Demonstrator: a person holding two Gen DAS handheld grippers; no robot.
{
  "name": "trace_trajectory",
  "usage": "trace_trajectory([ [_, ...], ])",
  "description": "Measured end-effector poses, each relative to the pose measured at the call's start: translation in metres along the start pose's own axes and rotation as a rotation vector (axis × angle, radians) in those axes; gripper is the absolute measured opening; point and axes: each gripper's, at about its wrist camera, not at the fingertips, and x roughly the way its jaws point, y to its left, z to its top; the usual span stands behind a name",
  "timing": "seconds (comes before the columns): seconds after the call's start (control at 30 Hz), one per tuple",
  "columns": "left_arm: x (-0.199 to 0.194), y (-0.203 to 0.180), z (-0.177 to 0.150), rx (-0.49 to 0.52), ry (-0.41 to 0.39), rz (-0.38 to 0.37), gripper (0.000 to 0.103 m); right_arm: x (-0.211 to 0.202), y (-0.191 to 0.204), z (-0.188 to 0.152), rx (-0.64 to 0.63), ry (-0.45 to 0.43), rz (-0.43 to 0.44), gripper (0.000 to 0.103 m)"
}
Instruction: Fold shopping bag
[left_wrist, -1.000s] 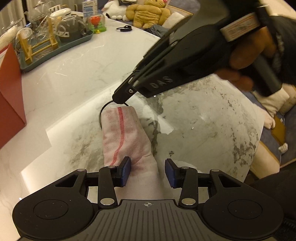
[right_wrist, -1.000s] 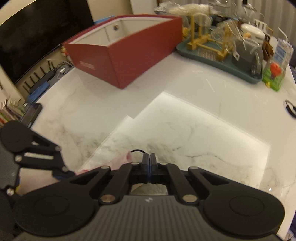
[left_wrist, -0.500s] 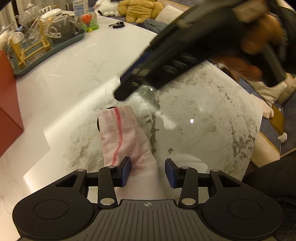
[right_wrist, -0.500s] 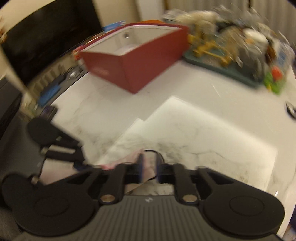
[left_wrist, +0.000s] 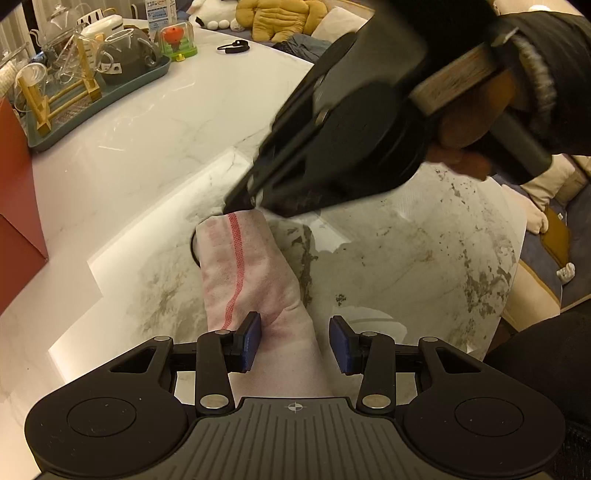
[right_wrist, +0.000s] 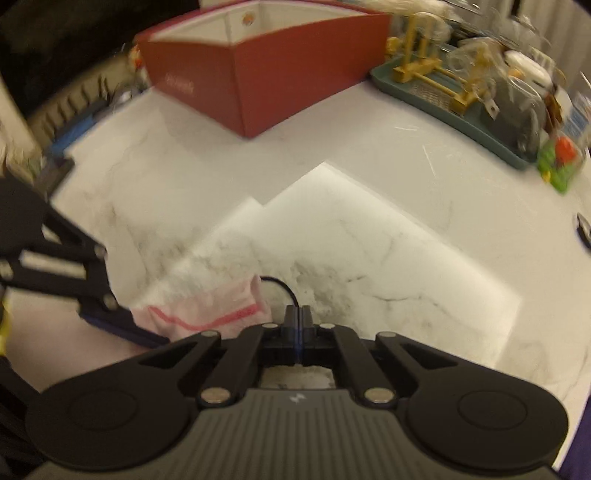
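Note:
The shopping bag (left_wrist: 243, 269) is rolled into a narrow pink-white bundle with a red stripe, lying on the marble table (left_wrist: 406, 258). A thin black loop (left_wrist: 192, 247) sticks out at its far end. My left gripper (left_wrist: 293, 341) stands open astride the near end of the bag, the left pad against the cloth and the right pad just clear of it. My right gripper (left_wrist: 240, 202) touches the far end from above. In the right wrist view the right gripper (right_wrist: 296, 314) is shut on the black loop (right_wrist: 282, 286), beside the bag (right_wrist: 207, 306). One left finger (right_wrist: 122, 323) rests on the bag.
A red open box (right_wrist: 258, 74) stands at the back left. A teal tray (left_wrist: 99, 92) with glassware and a wooden rack, and a green toy (left_wrist: 177, 40), sit along the far side. The table's rounded edge (left_wrist: 517, 258) runs at the right, with a sofa and plush toys beyond.
The right gripper opened briefly, dropped onto the bag's far end and is shut again on the black loop. The left gripper and the bag stayed put.

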Motion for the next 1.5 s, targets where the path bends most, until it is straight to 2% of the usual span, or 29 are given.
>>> trace_trajectory([
  [0.3, 0.001, 0.001, 0.004, 0.021, 0.013, -0.006, 0.042, -0.041, 0.025, -0.007, -0.181, -0.067, 0.018, 0.000],
  [0.37, 0.001, 0.001, 0.004, 0.019, 0.014, -0.010, 0.042, -0.040, 0.024, -0.006, -0.170, -0.065, 0.021, 0.000],
  [0.43, 0.000, 0.004, 0.004, 0.015, 0.018, -0.021, 0.042, -0.036, 0.008, -0.005, -0.071, -0.054, 0.030, 0.000],
  [0.47, 0.000, 0.005, 0.005, 0.013, 0.022, -0.026, 0.042, -0.033, -0.002, -0.005, -0.003, -0.049, 0.030, 0.004],
  [0.5, 0.000, 0.006, 0.005, 0.011, 0.026, -0.030, 0.042, -0.030, -0.014, -0.006, 0.072, -0.048, 0.027, 0.020],
  [0.57, 0.000, 0.007, 0.005, 0.017, 0.033, -0.031, 0.042, -0.026, -0.028, -0.008, 0.168, -0.073, 0.025, 0.036],
  [0.63, 0.001, 0.002, 0.005, 0.044, 0.039, -0.012, 0.042, -0.016, -0.032, -0.008, 0.214, -0.075, 0.038, 0.033],
  [0.7, 0.001, -0.002, 0.005, 0.058, 0.040, 0.003, 0.042, -0.003, -0.026, -0.006, 0.205, -0.062, 0.019, 0.032],
  [0.77, 0.001, 0.000, 0.004, 0.050, 0.036, 0.003, 0.042, 0.011, -0.014, -0.003, 0.127, -0.024, -0.031, 0.028],
  [0.83, 0.001, 0.001, 0.002, 0.040, 0.029, -0.001, 0.042, 0.019, 0.003, 0.000, -0.002, -0.003, -0.079, 0.025],
  [0.87, 0.000, 0.002, 0.001, 0.037, 0.025, 0.000, 0.042, 0.019, 0.011, 0.000, -0.058, 0.017, -0.082, 0.005],
  [0.9, 0.000, 0.002, 0.001, 0.034, 0.022, 0.002, 0.042, 0.019, 0.018, 0.000, -0.104, 0.032, -0.091, 0.000],
  [1.0, -0.001, 0.001, -0.001, 0.022, 0.010, 0.008, 0.042, 0.017, 0.020, -0.009, -0.143, 0.029, -0.133, 0.000],
  [1.1, -0.001, -0.001, -0.006, 0.019, -0.008, 0.017, 0.042, 0.007, 0.005, -0.015, -0.061, 0.014, -0.168, 0.000],
  [1.2, -0.001, -0.002, -0.006, 0.029, -0.013, 0.022, 0.042, -0.013, -0.007, -0.018, -0.001, -0.020, -0.134, 0.000],
  [1.33, -0.002, 0.000, -0.007, 0.034, -0.014, 0.015, 0.042, -0.024, -0.002, -0.020, 0.026, -0.043, -0.103, 0.000],
  [1.5, -0.001, -0.002, -0.006, 0.052, -0.006, 0.022, 0.042, -0.028, 0.006, -0.013, 0.080, -0.083, -0.004, 0.000],
])
